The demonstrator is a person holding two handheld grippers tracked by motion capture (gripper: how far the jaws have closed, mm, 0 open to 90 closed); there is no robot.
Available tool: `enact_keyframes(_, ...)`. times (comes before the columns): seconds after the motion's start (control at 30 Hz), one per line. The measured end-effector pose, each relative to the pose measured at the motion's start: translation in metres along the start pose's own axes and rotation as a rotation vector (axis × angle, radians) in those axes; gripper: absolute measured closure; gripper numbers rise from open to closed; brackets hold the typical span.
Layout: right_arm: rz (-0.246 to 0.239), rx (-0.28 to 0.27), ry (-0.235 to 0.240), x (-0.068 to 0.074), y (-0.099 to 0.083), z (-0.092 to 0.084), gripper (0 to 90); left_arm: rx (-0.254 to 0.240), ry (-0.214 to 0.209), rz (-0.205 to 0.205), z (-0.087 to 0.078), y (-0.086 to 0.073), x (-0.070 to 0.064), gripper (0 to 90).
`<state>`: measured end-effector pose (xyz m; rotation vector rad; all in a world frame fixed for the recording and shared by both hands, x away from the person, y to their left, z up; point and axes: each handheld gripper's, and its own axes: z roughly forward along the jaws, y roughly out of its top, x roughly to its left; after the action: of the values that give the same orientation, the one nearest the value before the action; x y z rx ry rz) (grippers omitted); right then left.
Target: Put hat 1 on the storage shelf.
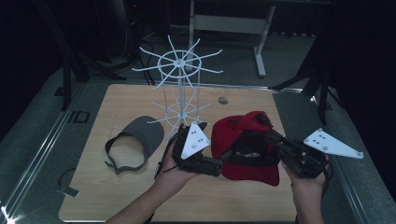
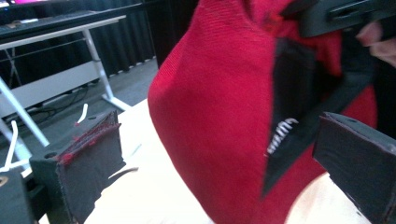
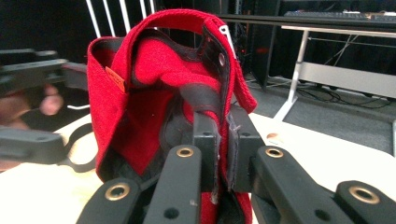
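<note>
A red cap (image 1: pixel 245 154) with a black inner band hangs above the table, brim low. My right gripper (image 1: pixel 268 136) comes in from the right and is shut on the cap's rim. In the right gripper view its jaws (image 3: pixel 223 140) pinch the red fabric and black band of the cap (image 3: pixel 140 93). My left gripper (image 1: pixel 224 159) reaches in from the left at the cap's lower edge. In the left gripper view, the left gripper (image 2: pixel 219 140) stands open with its jaws wide apart, the cap (image 2: pixel 210 102) between them untouched by either pad.
A white wire rack (image 1: pixel 180 70) with radiating hooks stands at the table's back middle. A grey visor (image 1: pixel 137 137) lies on the wooden table (image 1: pixel 107 196) to the left. White desk legs (image 1: pixel 261 51) stand on the floor beyond.
</note>
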<state>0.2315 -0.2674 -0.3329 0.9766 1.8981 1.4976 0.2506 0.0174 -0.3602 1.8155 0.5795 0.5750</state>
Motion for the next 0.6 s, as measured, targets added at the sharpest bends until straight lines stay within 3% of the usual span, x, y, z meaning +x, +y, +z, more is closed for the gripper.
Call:
enact_keyframes(0.2,-0.002,-0.011,0.01,0.002,0.002,-0.004,84.1,0.026,0.009,0.012,0.017,0.006,0.0,4.2)
enact_keyframes(0.3,-0.003,-0.011,0.014,0.002,0.001,-0.005,84.1,0.01,0.0,0.021,0.021,0.009,-0.001,7.8)
enact_keyframes(0.47,-0.006,-0.009,0.02,0.003,0.001,-0.006,84.0,-0.018,-0.025,0.035,0.024,0.012,-0.002,24.0)
enact_keyframes(0.6,-0.002,-0.014,0.02,0.004,0.001,-0.006,84.1,-0.03,-0.049,0.018,0.027,0.014,-0.001,36.5)
